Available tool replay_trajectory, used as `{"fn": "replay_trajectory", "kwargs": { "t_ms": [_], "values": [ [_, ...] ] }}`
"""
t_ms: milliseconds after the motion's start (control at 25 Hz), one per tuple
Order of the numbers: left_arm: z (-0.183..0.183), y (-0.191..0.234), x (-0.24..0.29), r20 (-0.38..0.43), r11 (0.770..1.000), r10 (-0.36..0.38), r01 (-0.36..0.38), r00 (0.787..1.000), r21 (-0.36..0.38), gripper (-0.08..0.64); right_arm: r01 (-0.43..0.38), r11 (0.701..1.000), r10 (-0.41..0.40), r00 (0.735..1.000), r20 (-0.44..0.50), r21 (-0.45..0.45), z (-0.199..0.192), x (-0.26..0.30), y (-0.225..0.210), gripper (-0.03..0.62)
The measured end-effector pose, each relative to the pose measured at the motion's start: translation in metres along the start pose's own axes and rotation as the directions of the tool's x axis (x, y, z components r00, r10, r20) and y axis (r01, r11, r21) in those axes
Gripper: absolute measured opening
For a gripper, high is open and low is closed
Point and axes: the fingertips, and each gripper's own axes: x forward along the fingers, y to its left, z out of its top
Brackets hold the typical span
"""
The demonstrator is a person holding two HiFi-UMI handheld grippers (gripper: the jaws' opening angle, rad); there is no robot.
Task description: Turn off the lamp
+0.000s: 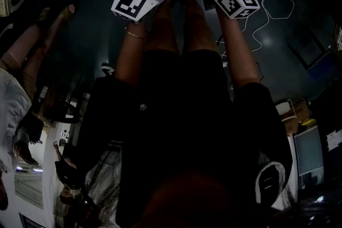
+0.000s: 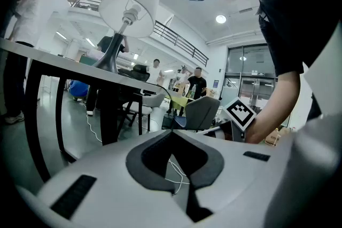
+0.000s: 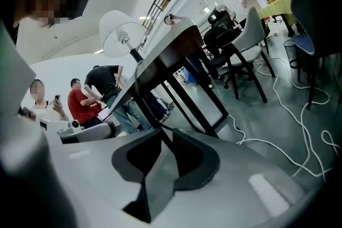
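Below the table [image 2: 80, 65] edge bearing the lamp [image 2: 128, 5], the left gripper [image 2: 171, 133] is closed on nothing, the right gripper [image 3: 166, 130] slightly parted and empty, floor [image 3: 256, 115] open ahead.

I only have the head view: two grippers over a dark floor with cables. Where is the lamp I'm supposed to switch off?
Observer: The lamp stands on a dark table, up and to the left in the left gripper view.
Operator: Is a gripper touching it?
Observer: No. Both gripper views look up at it from lower down, well clear of it.
Operator: Anything held?
Observer: Nothing. The left gripper has its jaws meeting at the tips; the right gripper has its jaws slightly apart.
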Motion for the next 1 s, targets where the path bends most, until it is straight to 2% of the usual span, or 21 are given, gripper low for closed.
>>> {"fn": "replay_trajectory", "kwargs": {
  "t_ms": [240, 320, 480, 720, 880, 1000],
  "values": [
    [0.001, 0.002, -0.002, 0.002, 1.000, 0.014, -0.014, 1.000, -0.002, 0.007, -0.012, 1.000, 0.012, 0.999, 0.044, -0.002, 0.013, -0.003, 0.006, 0.057],
    [0.003, 0.004, -0.005, -0.003, 1.000, 0.021, -0.021, 1.000, -0.001, 0.007, -0.008, 1.000, 0.008, 0.998, 0.061, 0.002, 0.019, -0.004, 0.009, 0.002],
    [0.010, 0.009, -0.008, -0.005, 0.999, 0.037, -0.037, 0.999, 0.000, 0.007, -0.009, 1.000, 0.009, 0.997, 0.083, 0.006, 0.031, -0.008, 0.015, 0.002],
    [0.032, 0.009, -0.008, -0.001, 0.999, 0.054, -0.054, 0.999, 0.003, 0.008, -0.014, 1.000, 0.013, 0.994, 0.112, 0.000, 0.052, -0.023, 0.028, 0.000],
    [0.053, 0.008, -0.007, -0.006, 0.998, 0.051, -0.050, 0.999, 0.043, 0.008, -0.025, 1.000, 0.025, 0.989, 0.148, -0.004, 0.072, -0.034, 0.041, 0.000],
    [0.072, 0.005, -0.005, 0.001, 0.998, 0.043, -0.043, 0.999, 0.045, 0.007, -0.025, 1.000, 0.028, 0.986, 0.162, -0.020, 0.088, -0.044, 0.051, 0.000]
  ]
}}
